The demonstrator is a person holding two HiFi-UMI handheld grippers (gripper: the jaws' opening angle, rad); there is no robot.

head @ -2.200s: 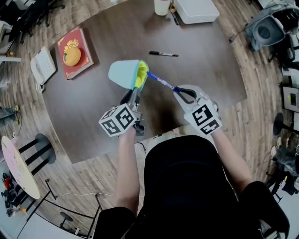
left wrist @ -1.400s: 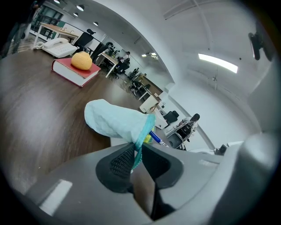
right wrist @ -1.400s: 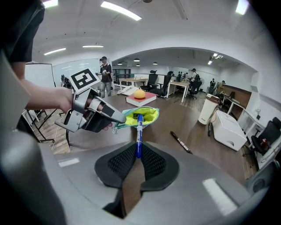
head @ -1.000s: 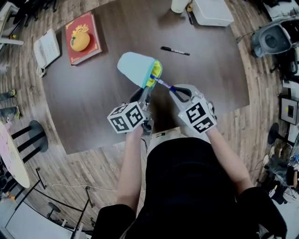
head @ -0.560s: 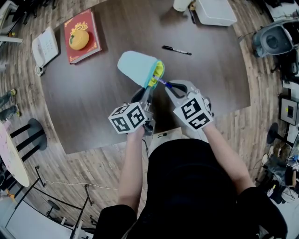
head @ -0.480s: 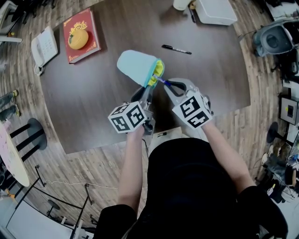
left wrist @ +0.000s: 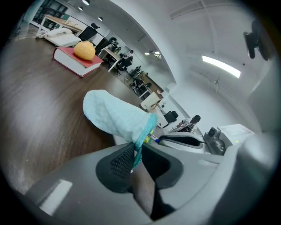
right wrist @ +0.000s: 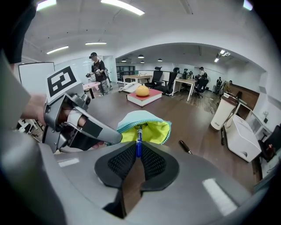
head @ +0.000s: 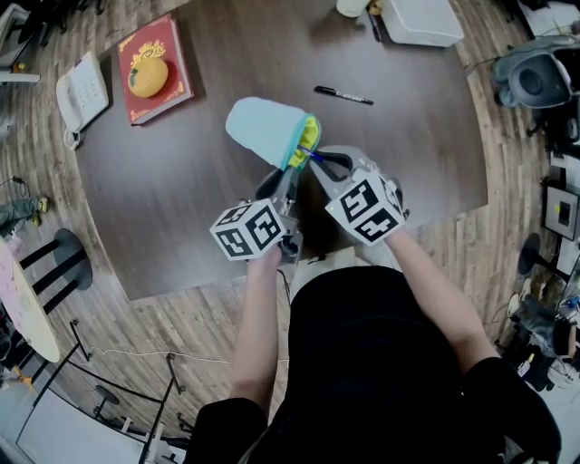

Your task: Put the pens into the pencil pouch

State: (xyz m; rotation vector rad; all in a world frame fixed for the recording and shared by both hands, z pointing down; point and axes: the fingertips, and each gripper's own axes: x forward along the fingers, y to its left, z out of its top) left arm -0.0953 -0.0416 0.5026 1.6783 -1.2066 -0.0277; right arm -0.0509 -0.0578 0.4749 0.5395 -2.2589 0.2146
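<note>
The right gripper (right wrist: 138, 154) clamps a blue pen (right wrist: 139, 138), its long axis aimed at twelve o'clock, tip inside the open pencil pouch (right wrist: 149, 127) just ahead. The left gripper (left wrist: 133, 154) pinches the pouch's rim, holding it.

Table: a broad top of dark wood grain (head: 181, 181), seen from above on a floor of pale planks (head: 163, 317).
Left edge: a white telephone (head: 80, 95) lies at the rim of the top.
Far left: a red book (head: 172, 41) with gilt ornament lies flat just beside the telephone; a round orange thing (head: 148, 77) sits on its cover.
Back centre: a black pen (head: 343, 94) lies flat and alone, well apart from the book.
Far edge: a white cup (head: 352, 7) and a white rectangular box (head: 424, 20), both cut by the frame's top.
Between cup and box: a second dark pen (head: 376, 23) lies on the wood.
</note>
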